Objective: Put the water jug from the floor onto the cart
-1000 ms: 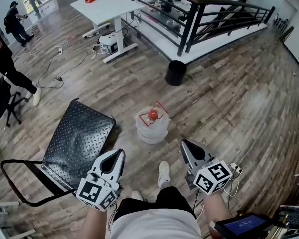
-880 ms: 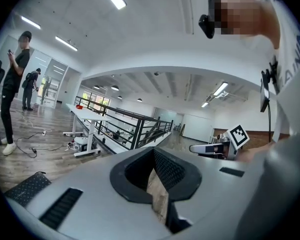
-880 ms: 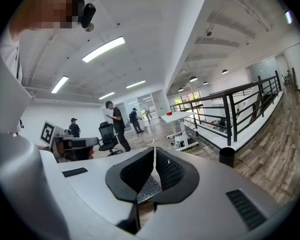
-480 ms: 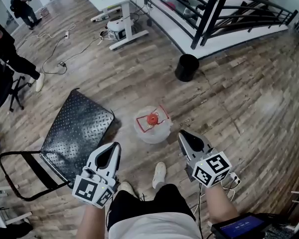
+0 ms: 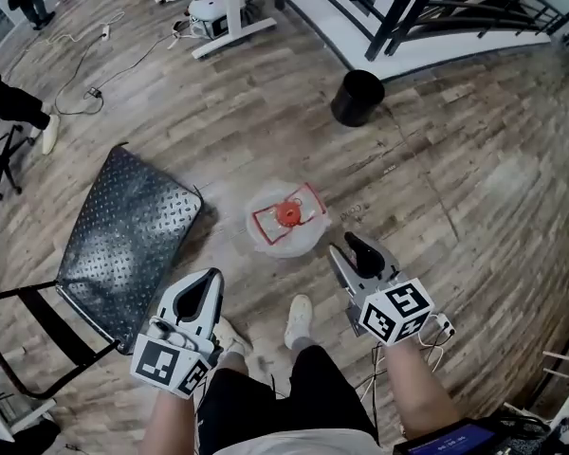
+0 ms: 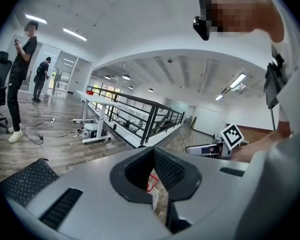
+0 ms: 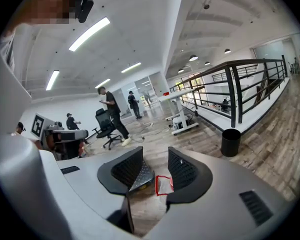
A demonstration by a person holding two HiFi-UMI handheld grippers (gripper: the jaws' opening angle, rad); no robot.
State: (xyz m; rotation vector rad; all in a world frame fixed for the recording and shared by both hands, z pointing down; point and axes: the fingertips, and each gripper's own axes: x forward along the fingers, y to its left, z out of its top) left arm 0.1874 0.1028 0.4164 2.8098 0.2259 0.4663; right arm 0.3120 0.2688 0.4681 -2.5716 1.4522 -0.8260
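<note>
In the head view the water jug [image 5: 286, 218] stands whole on the floor just beside the cart [image 5: 123, 240], whose handle runs off the frame edge. The left gripper [image 5: 209, 279] is closed and empty, and its view shows only a sliver of jug. The right gripper [image 5: 346, 245] has its jaws opening with nothing between them, and more of the jug shows beyond.

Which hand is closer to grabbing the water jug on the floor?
Right. The right gripper sits close beside the water jug, its empty jaws opening. The left gripper is farther back, with its jaws together.
</note>
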